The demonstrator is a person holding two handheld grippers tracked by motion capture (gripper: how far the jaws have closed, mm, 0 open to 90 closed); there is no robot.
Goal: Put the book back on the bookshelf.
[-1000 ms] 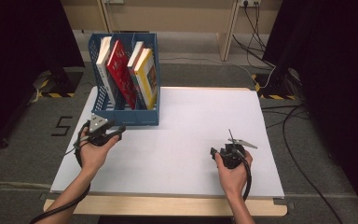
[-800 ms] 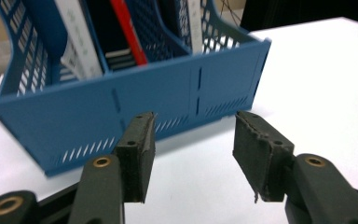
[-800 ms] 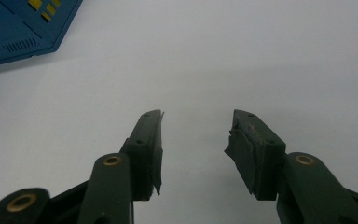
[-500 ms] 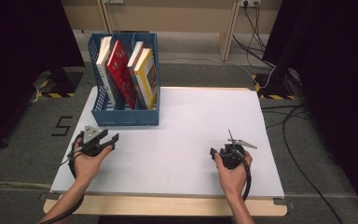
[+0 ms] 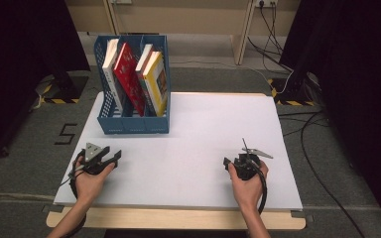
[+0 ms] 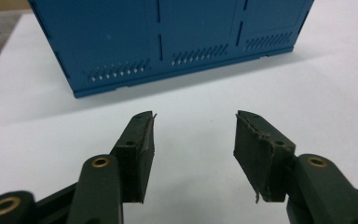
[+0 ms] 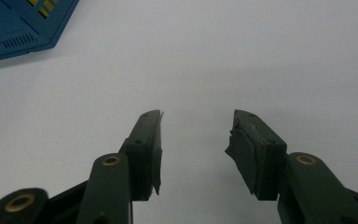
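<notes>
Two hand-held grippers rest low over a white table (image 5: 198, 129), each with its jaws spread and nothing between them. The left gripper (image 5: 110, 157) sits near the table's near-left corner, gripped by the person's left hand (image 5: 90, 179); the right gripper (image 5: 234, 162) lies well apart from it, toward the near right, in the right hand (image 5: 248, 184), a black cable looping past the wrist.

At the far-left part of the table stands a blue file rack (image 5: 134, 124), upright, its perforated front wall facing the person. Several books lean inside its compartments — a white-spined book (image 5: 110, 69) at the left, a red book (image 5: 130, 77) beside it, and a yellow book (image 5: 158, 82) at the right, all tilted to the left at the top.

In the left gripper view, the left gripper (image 6: 195, 135) points straight at the rack (image 6: 168, 42), which stands near but clear of the jaw tips, bare table between them. The worn pad (image 6: 256, 154) on one jaw shows a frayed edge.

In the right gripper view, the right gripper (image 7: 195, 135) faces open tabletop — a corner of the rack (image 7: 18, 23) sits far off at the upper left. Its pads (image 7: 244, 149) are likewise ragged at the edges.
</notes>
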